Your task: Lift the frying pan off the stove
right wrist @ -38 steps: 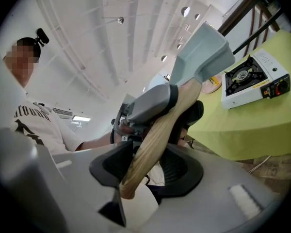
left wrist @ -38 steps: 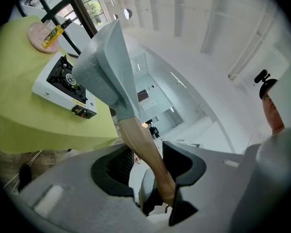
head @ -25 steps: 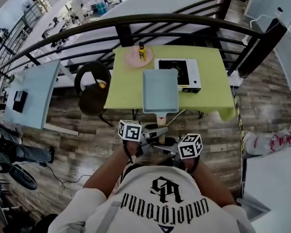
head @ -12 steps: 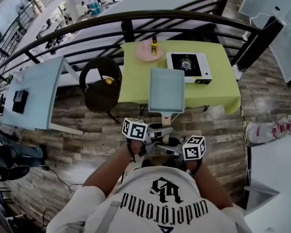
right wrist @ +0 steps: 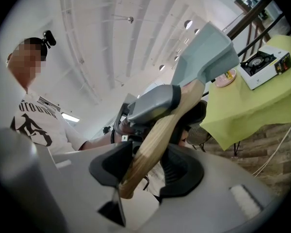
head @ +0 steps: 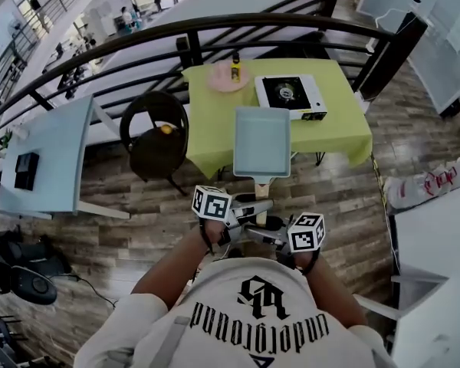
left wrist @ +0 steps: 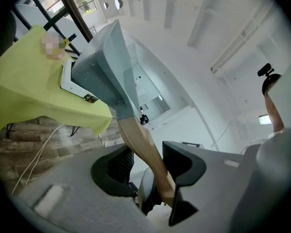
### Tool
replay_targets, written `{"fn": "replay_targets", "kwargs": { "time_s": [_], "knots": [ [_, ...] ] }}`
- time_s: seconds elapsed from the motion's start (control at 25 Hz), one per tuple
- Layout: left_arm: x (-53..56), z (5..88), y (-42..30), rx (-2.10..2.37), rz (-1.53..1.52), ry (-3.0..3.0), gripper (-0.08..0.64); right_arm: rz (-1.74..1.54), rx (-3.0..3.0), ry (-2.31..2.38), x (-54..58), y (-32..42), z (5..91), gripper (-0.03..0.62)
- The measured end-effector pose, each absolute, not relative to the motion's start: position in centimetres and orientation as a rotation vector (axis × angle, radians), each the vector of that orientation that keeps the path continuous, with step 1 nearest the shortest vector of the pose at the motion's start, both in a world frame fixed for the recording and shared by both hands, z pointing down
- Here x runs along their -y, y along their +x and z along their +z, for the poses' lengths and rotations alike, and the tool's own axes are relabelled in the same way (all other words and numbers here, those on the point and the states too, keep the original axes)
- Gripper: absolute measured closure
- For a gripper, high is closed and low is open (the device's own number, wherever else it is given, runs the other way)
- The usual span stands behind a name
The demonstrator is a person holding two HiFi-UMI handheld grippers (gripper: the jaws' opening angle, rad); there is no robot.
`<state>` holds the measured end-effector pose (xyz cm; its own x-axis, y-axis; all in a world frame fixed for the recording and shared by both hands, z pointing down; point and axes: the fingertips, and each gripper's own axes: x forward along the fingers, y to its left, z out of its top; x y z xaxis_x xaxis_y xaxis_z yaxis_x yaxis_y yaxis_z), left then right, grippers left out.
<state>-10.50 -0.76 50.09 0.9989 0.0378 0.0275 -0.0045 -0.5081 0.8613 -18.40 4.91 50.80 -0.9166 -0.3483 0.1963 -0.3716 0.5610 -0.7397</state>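
The frying pan point(head: 262, 140) is square and grey-blue with a wooden handle point(head: 260, 191). It hangs in the air over the near edge of the green table point(head: 333, 133), clear of the stove point(head: 290, 94). Both grippers are shut on the handle close to my body, the left gripper point(head: 249, 209) just ahead of the right gripper point(head: 253, 234). In the left gripper view the handle point(left wrist: 143, 149) runs between the jaws of that gripper point(left wrist: 148, 166) up to the pan point(left wrist: 104, 67). In the right gripper view the handle point(right wrist: 155, 135) sits in the right gripper point(right wrist: 145, 171).
A pink plate point(head: 228, 77) with a small bottle stands left of the stove. A round dark chair point(head: 157, 136) is by the table's left side and a light blue table point(head: 50, 156) farther left. A black railing point(head: 215, 33) runs behind, above wooden flooring.
The pan sat partly over the stove's left side; now it is off it, nearer me over the table's front edge. Both grippers keep the same hold on the handle.
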Motion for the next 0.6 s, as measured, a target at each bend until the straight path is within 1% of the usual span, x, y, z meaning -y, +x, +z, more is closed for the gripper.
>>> {"fn": "replay_targets", "kwargs": {
  "time_s": [0.24, 0.6],
  "knots": [
    [-2.1, 49.5, -9.1, -0.023, 0.039, 2.115, 0.362, 1.284, 2.772, 0.619, -7.8, -16.8, 50.3, 0.41],
    [-9.0, 49.6, -4.6, -0.011, 0.024, 2.103, 0.362, 1.295, 2.764, 0.577, -14.9, -12.3, 50.3, 0.41]
  ]
}}
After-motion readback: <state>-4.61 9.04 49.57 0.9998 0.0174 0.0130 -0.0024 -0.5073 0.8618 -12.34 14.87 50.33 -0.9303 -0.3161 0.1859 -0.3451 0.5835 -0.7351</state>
